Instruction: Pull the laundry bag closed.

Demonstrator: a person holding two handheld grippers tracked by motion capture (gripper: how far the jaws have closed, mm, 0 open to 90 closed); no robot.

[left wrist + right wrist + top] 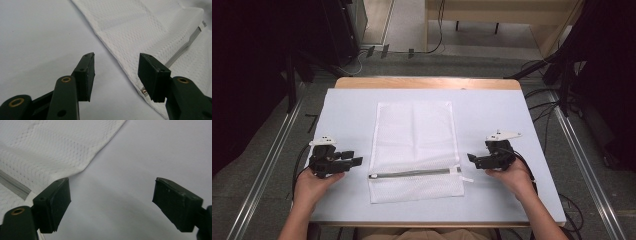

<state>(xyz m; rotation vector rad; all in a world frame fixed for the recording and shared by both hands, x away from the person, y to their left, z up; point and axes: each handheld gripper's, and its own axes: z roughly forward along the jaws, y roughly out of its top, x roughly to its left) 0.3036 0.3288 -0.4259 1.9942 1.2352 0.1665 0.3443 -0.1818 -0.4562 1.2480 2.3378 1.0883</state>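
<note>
Lying flat mid-worktop [342, 107], the white mesh bag [414, 135] sits between your hands, its grey zipper [412, 173] near you. Your left gripper [354, 160] fingers [86, 72] gape, empty, at its left edge; your right gripper [472, 159] fingers [53, 203] spread wider, empty, just beside its right edge.

No legible text or markings.
</note>
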